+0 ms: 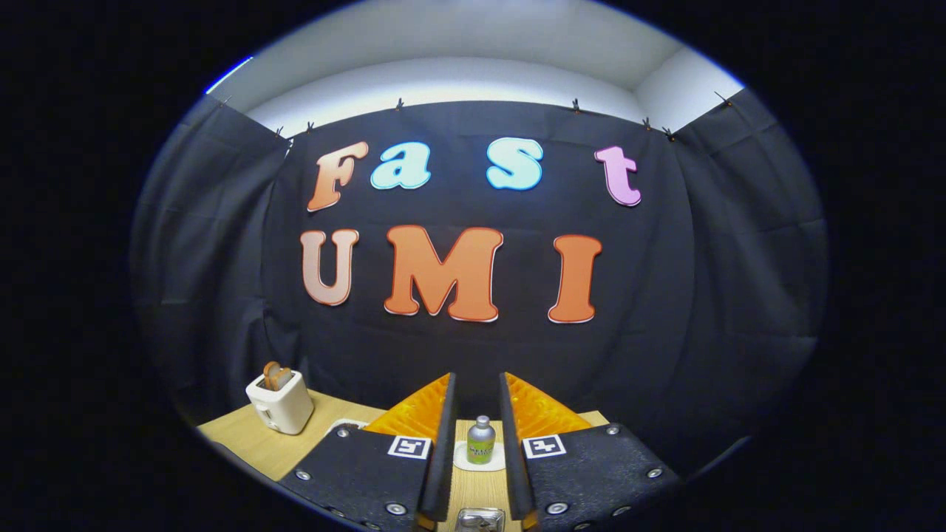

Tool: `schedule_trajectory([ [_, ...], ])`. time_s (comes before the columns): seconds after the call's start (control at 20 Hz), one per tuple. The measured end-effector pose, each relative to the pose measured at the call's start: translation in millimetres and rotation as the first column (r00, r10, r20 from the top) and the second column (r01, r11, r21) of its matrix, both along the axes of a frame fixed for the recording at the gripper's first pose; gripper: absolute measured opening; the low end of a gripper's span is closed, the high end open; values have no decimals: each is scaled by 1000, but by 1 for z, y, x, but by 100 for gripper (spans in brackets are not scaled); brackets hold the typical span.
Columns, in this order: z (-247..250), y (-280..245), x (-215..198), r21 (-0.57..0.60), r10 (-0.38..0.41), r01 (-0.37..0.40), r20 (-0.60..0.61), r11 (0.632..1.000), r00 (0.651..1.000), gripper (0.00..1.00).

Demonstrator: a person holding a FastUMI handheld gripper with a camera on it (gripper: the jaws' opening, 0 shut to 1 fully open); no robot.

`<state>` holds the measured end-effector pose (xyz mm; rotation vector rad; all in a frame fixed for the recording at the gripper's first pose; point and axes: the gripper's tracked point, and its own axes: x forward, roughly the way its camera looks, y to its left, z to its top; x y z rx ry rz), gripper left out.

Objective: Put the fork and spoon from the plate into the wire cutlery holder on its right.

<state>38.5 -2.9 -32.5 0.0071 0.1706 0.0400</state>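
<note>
Gripper (477, 414) fingers parted, holding nothing, raised above the table (244, 440); small bottle (480, 440) beyond them; tilt down to find the plate first.

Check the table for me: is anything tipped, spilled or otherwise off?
Nothing stands out. The toaster stands upright with bread in its slots, and the small bottle stands upright on its white coaster, beyond the gripper, whose jaws are open and empty.
</note>
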Motion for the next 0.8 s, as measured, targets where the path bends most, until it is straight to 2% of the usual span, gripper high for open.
schedule_trajectory([
  [0.15, 12, 2, 0, -3, 6, -6, 38, 1000, 999, 54],
  [0.3, 21, 5, -4, -17, 24, -22, 71, 1000, 997, 72],
  [0.55, 27, 14, -13, -52, 40, -33, 127, 998, 991, 86],
  [0.8, 27, 23, -23, -56, 64, -55, 170, 997, 983, 92],
])
